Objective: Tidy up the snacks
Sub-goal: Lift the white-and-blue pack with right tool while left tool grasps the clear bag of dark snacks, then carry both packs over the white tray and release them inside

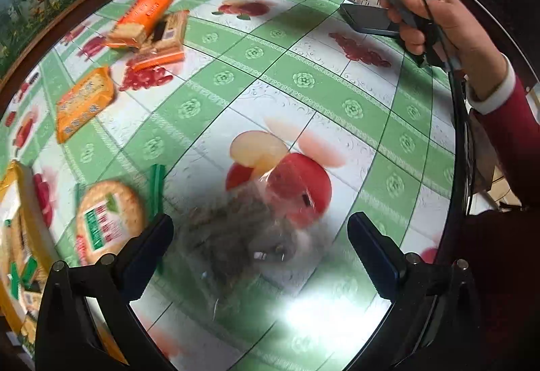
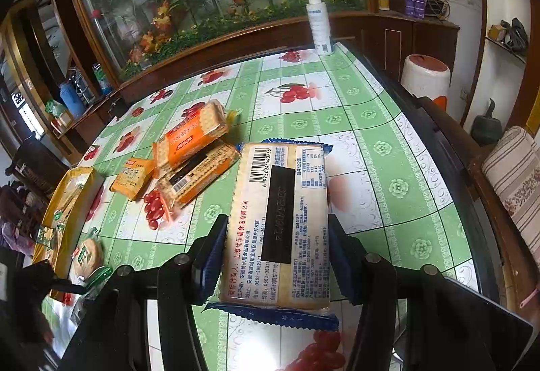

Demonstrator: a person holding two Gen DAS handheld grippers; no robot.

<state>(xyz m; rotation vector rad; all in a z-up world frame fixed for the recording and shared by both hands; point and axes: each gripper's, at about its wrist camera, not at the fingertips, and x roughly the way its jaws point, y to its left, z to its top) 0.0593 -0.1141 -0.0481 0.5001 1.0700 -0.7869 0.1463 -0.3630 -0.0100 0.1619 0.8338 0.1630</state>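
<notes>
My right gripper [image 2: 276, 253] is shut on a blue-edged cracker pack [image 2: 278, 222], label side up, held above the table. My left gripper [image 1: 260, 246] is open over a clear bag of dark snacks [image 1: 243, 232] lying on the table between its fingers. Orange cracker packs [image 2: 192, 155] lie stacked on the table; they also show in the left wrist view [image 1: 148, 23]. Another orange pack [image 1: 84, 101] lies alone. A round cracker pack [image 1: 108, 219] with a green clip lies by a yellow box [image 2: 67, 209] holding snacks at the table's left edge.
The table has a green fruit-print cloth [image 2: 354, 121]. A white spray bottle [image 2: 319, 23] stands at the far edge. A phone [image 1: 368, 18] lies near the right hand. A dark wood rail rims the table; a white barrel [image 2: 425, 74] and a striped cushion [image 2: 516, 178] stand beyond.
</notes>
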